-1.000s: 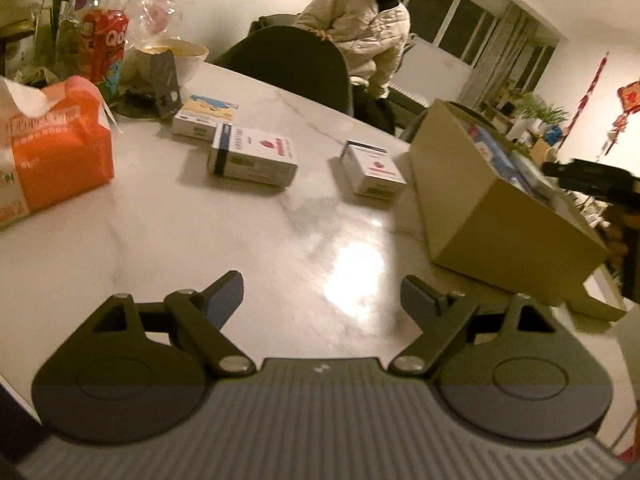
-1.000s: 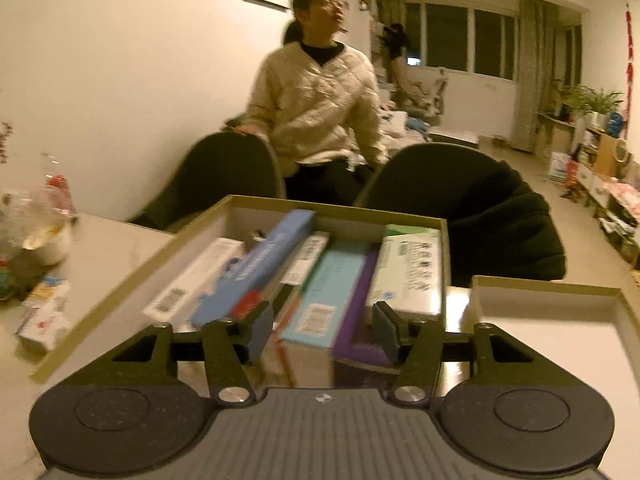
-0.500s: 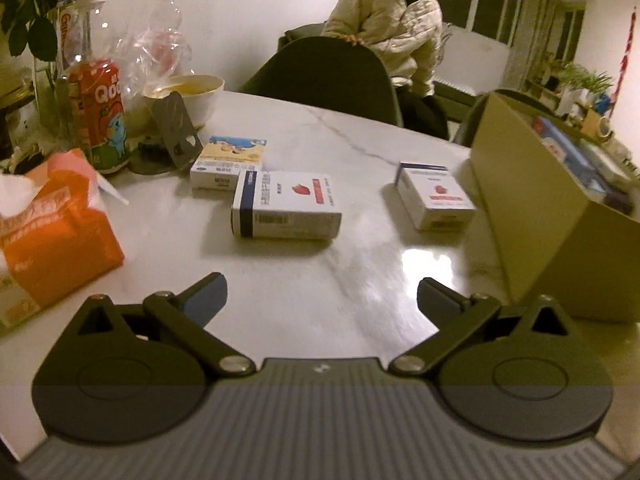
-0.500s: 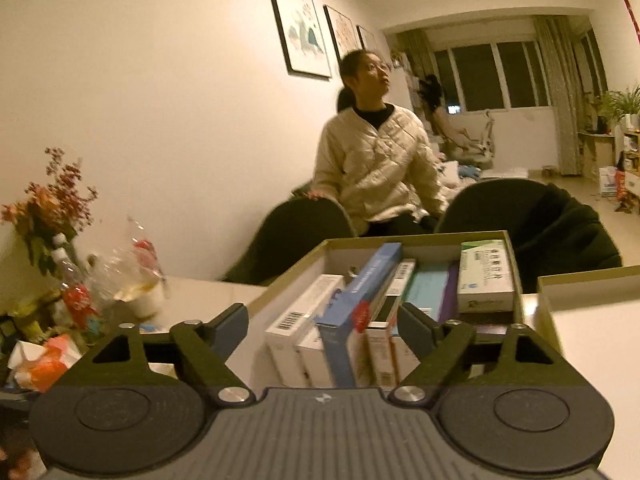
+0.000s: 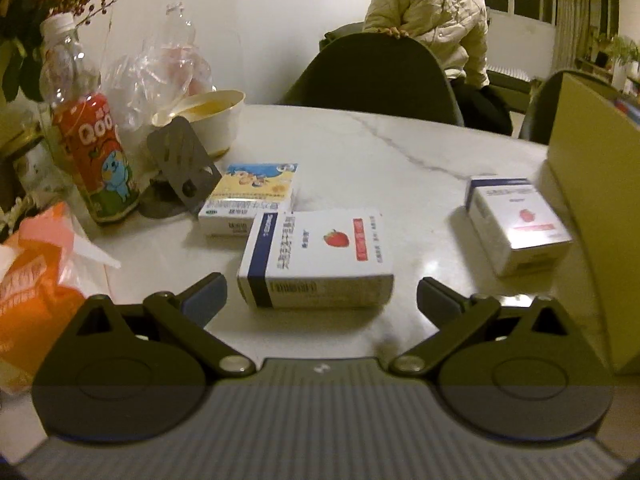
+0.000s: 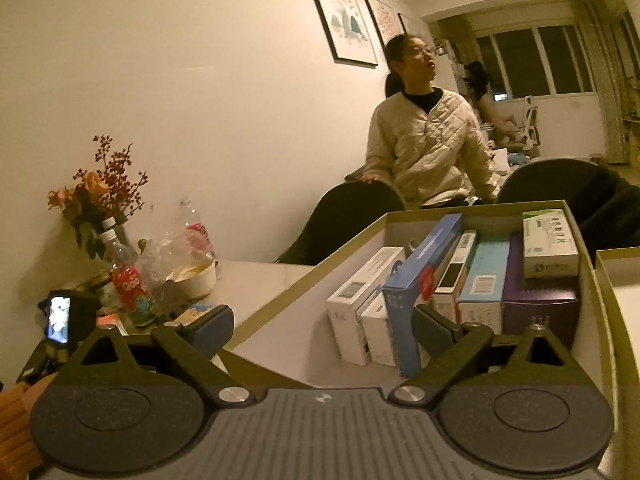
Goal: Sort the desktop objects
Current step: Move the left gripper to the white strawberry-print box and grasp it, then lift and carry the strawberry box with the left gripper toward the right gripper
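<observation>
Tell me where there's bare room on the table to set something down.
Bare marble lies between the two strawberry boxes, and behind them toward the dark chair. The left edge is crowded: bottle, bowl, tissue pack.

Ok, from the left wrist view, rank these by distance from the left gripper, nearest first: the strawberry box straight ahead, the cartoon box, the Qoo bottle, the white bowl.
1. Strawberry box: just ahead of the open left gripper, centred between the fingers.
2. Cartoon box: behind it, slightly left.
3. Qoo bottle: far left, beside the flowers.
4. White bowl: farthest, back left near the wall.
</observation>
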{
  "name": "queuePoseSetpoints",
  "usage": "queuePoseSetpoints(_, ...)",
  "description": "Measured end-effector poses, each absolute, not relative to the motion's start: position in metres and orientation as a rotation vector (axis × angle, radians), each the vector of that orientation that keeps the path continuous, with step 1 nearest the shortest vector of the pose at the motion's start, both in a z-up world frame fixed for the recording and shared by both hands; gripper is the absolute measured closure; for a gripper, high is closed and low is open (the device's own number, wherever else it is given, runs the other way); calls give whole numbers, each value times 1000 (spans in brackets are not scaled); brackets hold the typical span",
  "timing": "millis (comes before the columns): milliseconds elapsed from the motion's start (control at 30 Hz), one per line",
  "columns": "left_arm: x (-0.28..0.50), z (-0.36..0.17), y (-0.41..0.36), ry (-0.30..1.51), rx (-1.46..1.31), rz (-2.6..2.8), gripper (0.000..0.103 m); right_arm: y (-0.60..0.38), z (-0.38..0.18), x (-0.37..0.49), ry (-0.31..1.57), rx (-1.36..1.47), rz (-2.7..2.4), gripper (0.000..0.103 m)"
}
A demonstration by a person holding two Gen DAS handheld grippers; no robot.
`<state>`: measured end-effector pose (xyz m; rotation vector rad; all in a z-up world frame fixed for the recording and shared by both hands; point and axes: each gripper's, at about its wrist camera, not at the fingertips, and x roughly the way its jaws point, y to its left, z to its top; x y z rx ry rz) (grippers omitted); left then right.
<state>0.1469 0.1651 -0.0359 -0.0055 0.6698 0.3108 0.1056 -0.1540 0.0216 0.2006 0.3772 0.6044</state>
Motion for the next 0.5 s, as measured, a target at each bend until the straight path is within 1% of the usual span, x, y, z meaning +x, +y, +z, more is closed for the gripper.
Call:
queuePoseSetpoints(67, 149, -37, 167, 668, -1, 311, 3, -153, 20, 106, 384, 211, 625, 6)
queuePoseSetpoints(133, 150, -38, 168, 663, -2, 308, 12, -153, 20, 107, 387, 225, 649, 6)
queuePoseSetpoints(200, 150, -39, 169, 656, -3, 309, 15, -154, 19, 107, 390, 240, 672, 6)
queuePoseSetpoints(500, 135, -39, 171, 618, -7, 260, 18, -145, 16, 103, 405, 293, 867, 5)
